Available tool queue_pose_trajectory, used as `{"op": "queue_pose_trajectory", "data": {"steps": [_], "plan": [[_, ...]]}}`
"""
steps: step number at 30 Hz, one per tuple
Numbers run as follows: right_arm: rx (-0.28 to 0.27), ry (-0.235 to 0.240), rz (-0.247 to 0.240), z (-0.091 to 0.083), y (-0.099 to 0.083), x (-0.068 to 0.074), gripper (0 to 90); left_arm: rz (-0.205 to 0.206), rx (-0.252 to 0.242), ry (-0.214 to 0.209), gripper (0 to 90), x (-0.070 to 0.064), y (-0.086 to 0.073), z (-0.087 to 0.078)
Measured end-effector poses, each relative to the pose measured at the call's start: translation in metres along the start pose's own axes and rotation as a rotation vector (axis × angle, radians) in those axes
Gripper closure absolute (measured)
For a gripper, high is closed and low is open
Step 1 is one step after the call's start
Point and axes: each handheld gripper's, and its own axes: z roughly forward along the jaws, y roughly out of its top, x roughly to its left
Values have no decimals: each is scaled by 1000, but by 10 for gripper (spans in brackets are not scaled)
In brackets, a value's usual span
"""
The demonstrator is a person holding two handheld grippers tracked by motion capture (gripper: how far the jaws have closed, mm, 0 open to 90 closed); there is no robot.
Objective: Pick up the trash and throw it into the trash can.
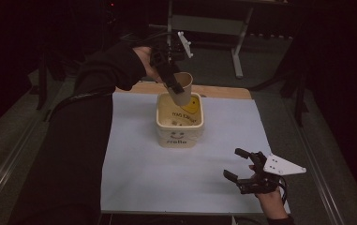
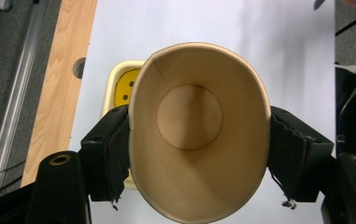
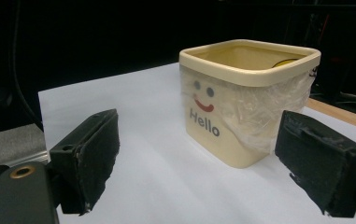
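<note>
My left gripper (image 1: 174, 86) is shut on a brown paper cup (image 1: 181, 88), tipped mouth-down over a cream square tub (image 1: 180, 123) printed with "Hello" and a smiley. In the left gripper view the cup (image 2: 198, 135) is squeezed oval between both pads, its inside looks empty, and the tub (image 2: 119, 88) lies beneath it. Small pieces lie on the tub's floor in the high view. My right gripper (image 1: 239, 165) rests open near the table's front right corner, with nothing between its fingers. In the right gripper view (image 3: 199, 168) it faces the tub (image 3: 241, 102) from a short distance.
A white sheet (image 1: 185, 164) covers the wooden table (image 1: 223, 91). A metal frame of legs (image 1: 237, 42) stands beyond the far edge. The surroundings are dark. Clear plastic film clings to the tub's side (image 3: 259, 107).
</note>
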Motion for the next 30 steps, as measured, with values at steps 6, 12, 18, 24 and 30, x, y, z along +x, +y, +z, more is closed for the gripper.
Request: {"op": "queue_pose_trajectory", "data": {"steps": [6,12,18,24,30], "plan": [[3,2,0,0,0,0,135,-7,-1,-10,302,4,-2,11],[5,1,-3,0,0,0,134,-19,15,-21,300,8,-4,25],[5,3,-4,0,0,0,135,-21,34,-24,286,11,-6,33],[6,4,-4,0,0,1,135,-23,52,-34,280,12,-6,43],[8,7,-6,0,0,1,135,-29,65,-40,267,12,-11,56]]}}
